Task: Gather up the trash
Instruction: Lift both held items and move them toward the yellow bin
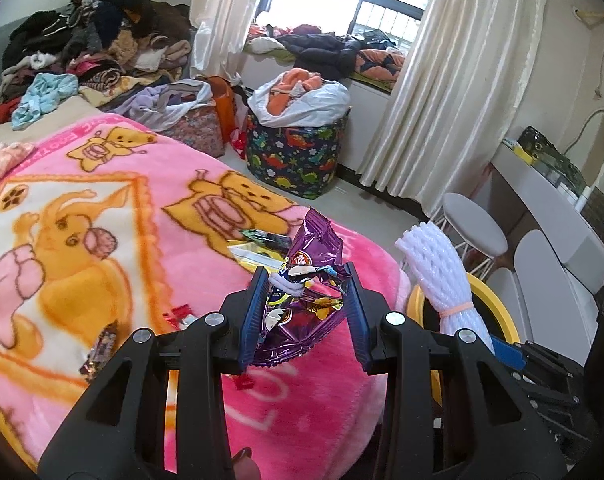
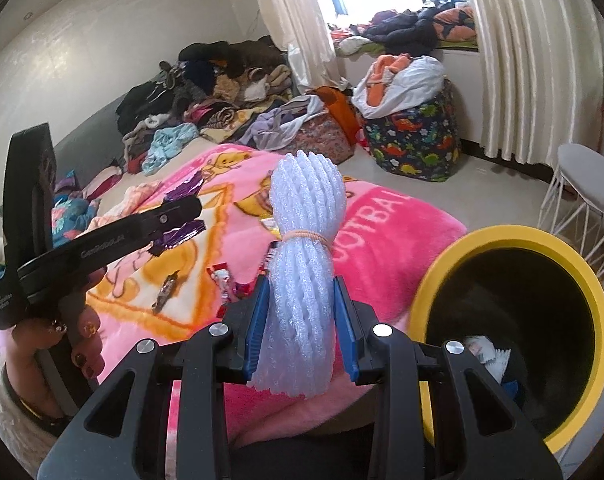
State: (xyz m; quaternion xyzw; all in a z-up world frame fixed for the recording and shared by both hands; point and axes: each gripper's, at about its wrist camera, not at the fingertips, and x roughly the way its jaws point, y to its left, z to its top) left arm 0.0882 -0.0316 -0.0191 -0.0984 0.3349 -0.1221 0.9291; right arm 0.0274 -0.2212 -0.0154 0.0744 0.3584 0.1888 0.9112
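Left tongs (image 1: 307, 280) pinch a crinkled purple foil snack wrapper (image 1: 302, 300) between the blue ribbed pads, held in the air above the pink fleece cartoon-bear blanket (image 1: 102, 220) on the bed. Right tongs (image 2: 303, 292) pinch a white foam-net bundle tied with a thin peach rubber band (image 2: 303, 264), gripped below the band, upper end fanning out past the pads. Both pieces sit just left of the round black bin with a yellow rim (image 2: 513, 240), which is at the near right by the bed edge and already has some scraps inside. Judgement on handling: the wrapper is very light, thin, slick and springy, so it crumples instead of resisting; hold it across the crumpled middle as now, since an edge grip could slide out. The foam net is light, soft and squashy, with a grippy texture, not fragile; a hold near the band keeps the strands together, and it may cling to the pads on release. More litter lies on the blanket: a red and white wrapper (image 2: 222, 280), a small dark twisted candy wrapper (image 2: 166, 292), and a flat yellow and dark packet (image 1: 258, 246) further off; all look flat and light, so they likely need a low pinch at a raised edge against the soft fleece. A person's hand (image 2: 50, 352) holds the left tool at the near left in the right view.
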